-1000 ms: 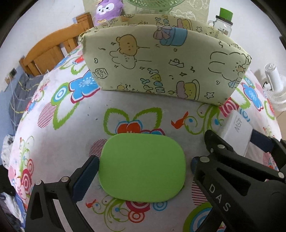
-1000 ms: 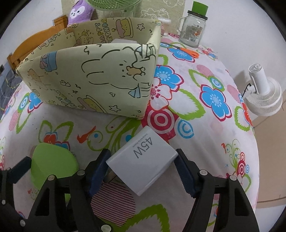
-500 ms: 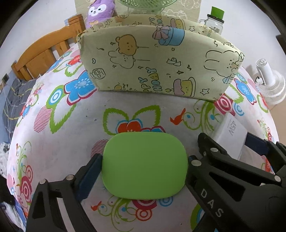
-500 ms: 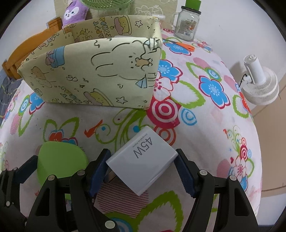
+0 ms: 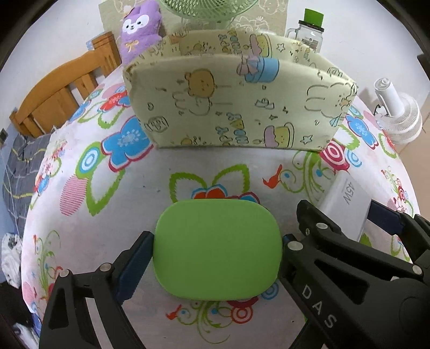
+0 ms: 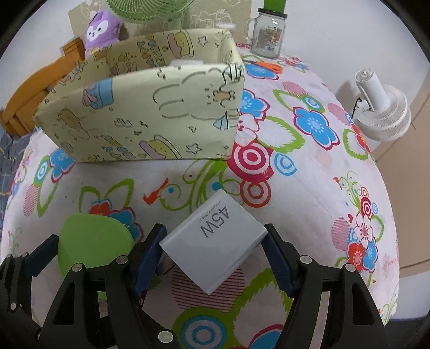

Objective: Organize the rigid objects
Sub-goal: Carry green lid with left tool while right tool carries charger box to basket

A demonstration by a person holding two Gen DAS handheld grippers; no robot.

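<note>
Green rounded-rectangle object (image 5: 217, 248), flat-topped and matte with no markings, sits clamped between the blue pads of the left gripper (image 5: 217, 251), which closed in on it within the last second; both pads press on its short sides. It hangs above the near middle of the flowered tablecloth (image 5: 80, 188) covering the counter, in front of the long wall of the cartoon-print fabric bin (image 5: 236, 107). Whether its underside touches the cloth cannot be told, and its thickness is hidden from the left wrist view.

Just to its right, the white 45W charger (image 6: 215, 241) is grasped by the right gripper (image 6: 215, 255) at two opposite corners, turned diagonally so the print reads upside down. Its plug end is hidden behind the left pad.

The bin stands open-topped near the far middle of the counter; only a pale sliver of something inside shows over its rim. Behind it, a purple plush toy (image 5: 139, 29) and a green fan (image 5: 209, 10) are cut off at the top edge. A glass jar with a green lid (image 6: 268, 35) and orange scissors (image 6: 268, 65) lie at the far right corner.
</note>
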